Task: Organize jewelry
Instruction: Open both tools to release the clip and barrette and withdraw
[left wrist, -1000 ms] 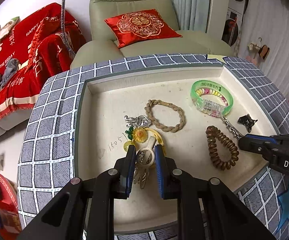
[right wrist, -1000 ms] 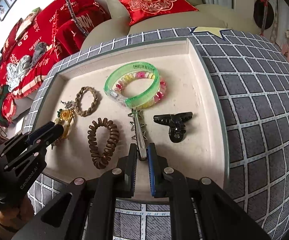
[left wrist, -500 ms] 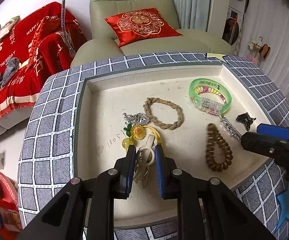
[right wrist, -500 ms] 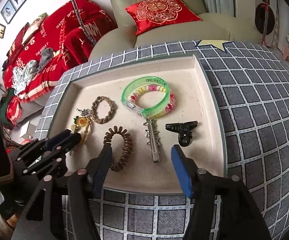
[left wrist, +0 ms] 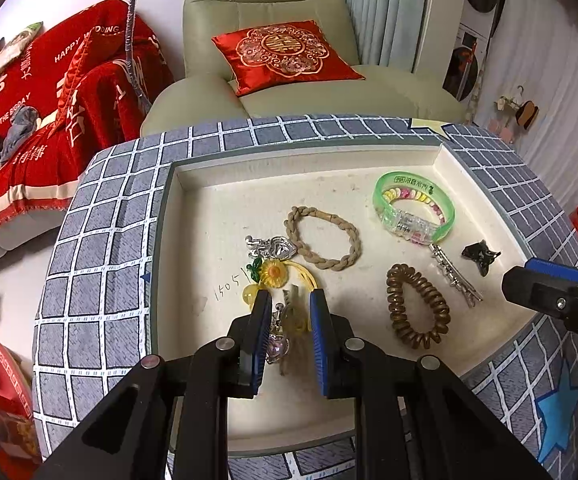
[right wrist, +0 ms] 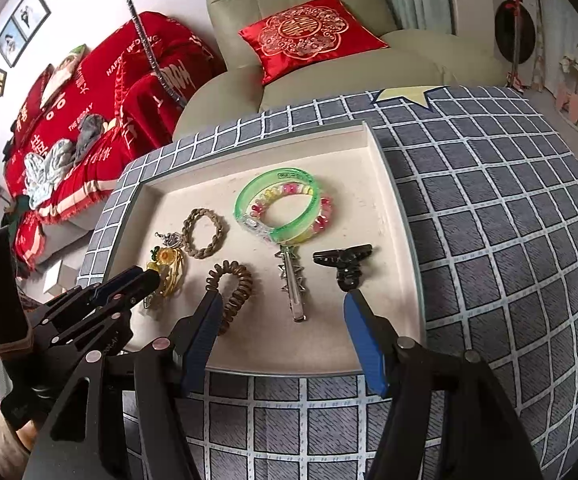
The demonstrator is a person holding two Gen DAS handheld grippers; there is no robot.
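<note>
A cream tray (left wrist: 225, 184) (right wrist: 393, 320) holds the jewelry. My left gripper (left wrist: 287, 300) has its jaws slightly apart over a yellow sunflower charm bundle (left wrist: 275, 274) with a small pendant (left wrist: 277, 346) between the fingers, not clamped. My right gripper (right wrist: 283, 302) is wide open, pulled back above the tray's near edge. A silver hair clip (right wrist: 292, 282) lies in front of it. A green bangle (right wrist: 279, 204), braided cord bracelet (right wrist: 203, 234), brown spiral hair tie (right wrist: 235, 290) and black claw clip (right wrist: 345, 262) lie on the tray.
The tray sits on a grey grid-patterned cushion (right wrist: 489, 220). A beige armchair with a red pillow (left wrist: 285, 54) stands behind it. A red blanket-covered sofa (left wrist: 29, 120) is at the left.
My right gripper let go of the silver hair clip, opened wide and pulled back and up. My left gripper opened slightly around the charm bundle.
</note>
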